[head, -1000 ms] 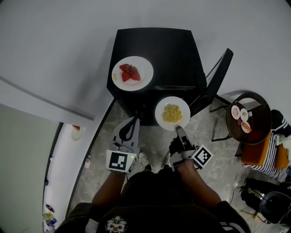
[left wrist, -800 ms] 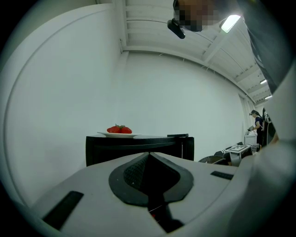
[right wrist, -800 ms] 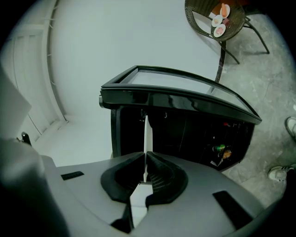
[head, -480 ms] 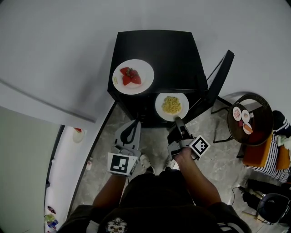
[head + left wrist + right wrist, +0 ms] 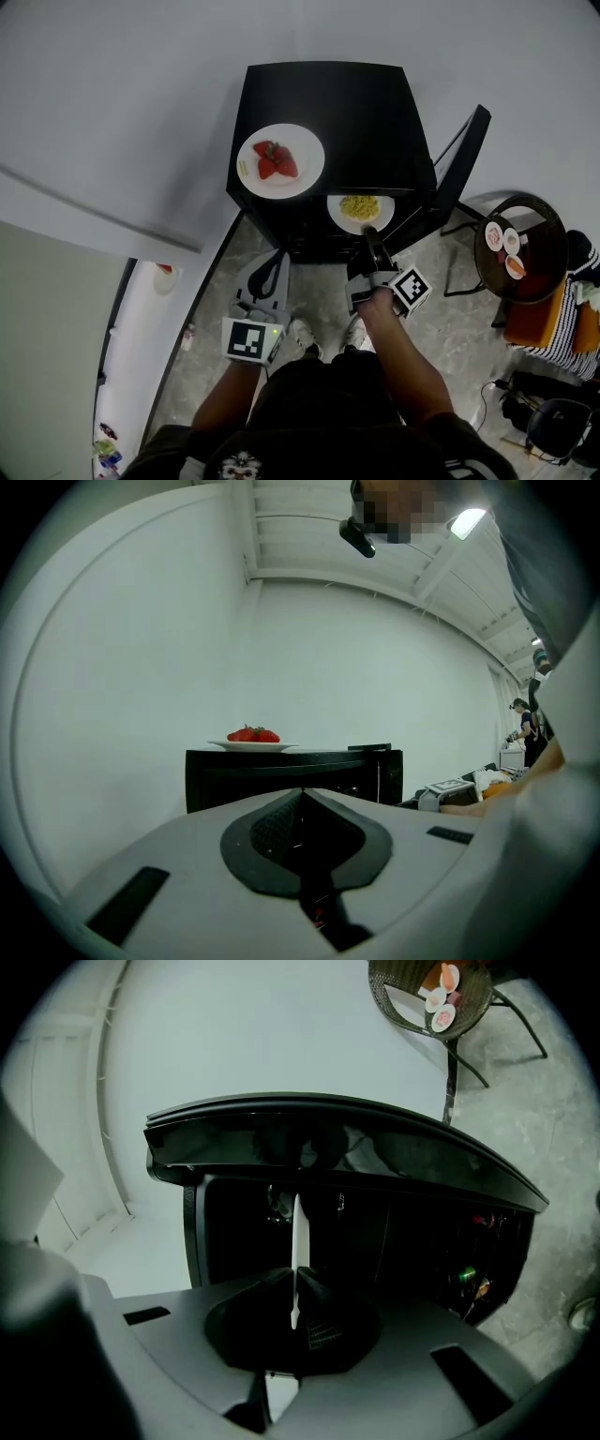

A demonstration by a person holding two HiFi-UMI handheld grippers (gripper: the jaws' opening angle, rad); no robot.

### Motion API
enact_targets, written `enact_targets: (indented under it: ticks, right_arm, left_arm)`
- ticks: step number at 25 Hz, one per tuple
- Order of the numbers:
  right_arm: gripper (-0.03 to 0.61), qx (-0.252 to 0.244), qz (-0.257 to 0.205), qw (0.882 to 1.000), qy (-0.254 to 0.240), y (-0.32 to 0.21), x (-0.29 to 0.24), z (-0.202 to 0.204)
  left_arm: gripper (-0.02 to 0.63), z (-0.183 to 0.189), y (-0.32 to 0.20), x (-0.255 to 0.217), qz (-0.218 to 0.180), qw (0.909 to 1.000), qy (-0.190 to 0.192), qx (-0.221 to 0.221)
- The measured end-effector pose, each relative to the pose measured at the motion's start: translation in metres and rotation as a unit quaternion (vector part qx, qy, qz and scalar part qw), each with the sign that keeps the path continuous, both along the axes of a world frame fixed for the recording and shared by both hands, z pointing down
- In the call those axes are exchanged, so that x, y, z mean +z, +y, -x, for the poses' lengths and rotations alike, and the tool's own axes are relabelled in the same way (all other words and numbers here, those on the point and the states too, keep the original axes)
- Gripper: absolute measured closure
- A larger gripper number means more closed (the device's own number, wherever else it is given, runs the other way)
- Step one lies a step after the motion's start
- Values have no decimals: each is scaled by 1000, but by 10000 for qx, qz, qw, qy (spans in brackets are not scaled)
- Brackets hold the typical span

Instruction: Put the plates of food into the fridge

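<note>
Pinching the noodle plate (image 5: 339,217) in the right gripper (image 5: 372,232), halfway into the open fridge (image 5: 328,103); holding the left gripper (image 5: 273,259) pressed together, empty; leaving the strawberry plate (image 5: 306,174) on top.

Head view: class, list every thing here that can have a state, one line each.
fridge: door open.
plate of noodles: held by its rim, partly inside the fridge.
plate of strawberries: resting on top of the fridge.
left gripper: shut, empty.
right gripper: shut on the plate of noodles.

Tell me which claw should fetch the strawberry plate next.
Left. The left claw is empty, on the side of the strawberry plate; the right claw grips the noodle plate at the fridge mouth.
</note>
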State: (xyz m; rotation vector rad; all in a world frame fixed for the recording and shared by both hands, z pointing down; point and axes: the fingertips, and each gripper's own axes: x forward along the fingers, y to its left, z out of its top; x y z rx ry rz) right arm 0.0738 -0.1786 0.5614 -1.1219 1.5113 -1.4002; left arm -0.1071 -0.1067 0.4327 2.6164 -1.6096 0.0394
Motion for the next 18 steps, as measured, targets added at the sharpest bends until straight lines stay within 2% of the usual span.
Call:
enact_targets:
  ticks: [4, 10, 18]
  right_arm:
    - [546, 77, 42, 9999, 50, -7, 7, 4]
    - [546, 167, 111, 9997, 163, -23, 18, 4]
    - [546, 440, 153, 9989, 27, -37, 24, -2]
  left_arm:
    - [592, 6, 2, 13, 163, 9998, -133, 14]
    - [592, 10, -4, 11, 196, 9998, -67, 15]
    - [592, 17, -10, 14, 215, 9997, -133, -56]
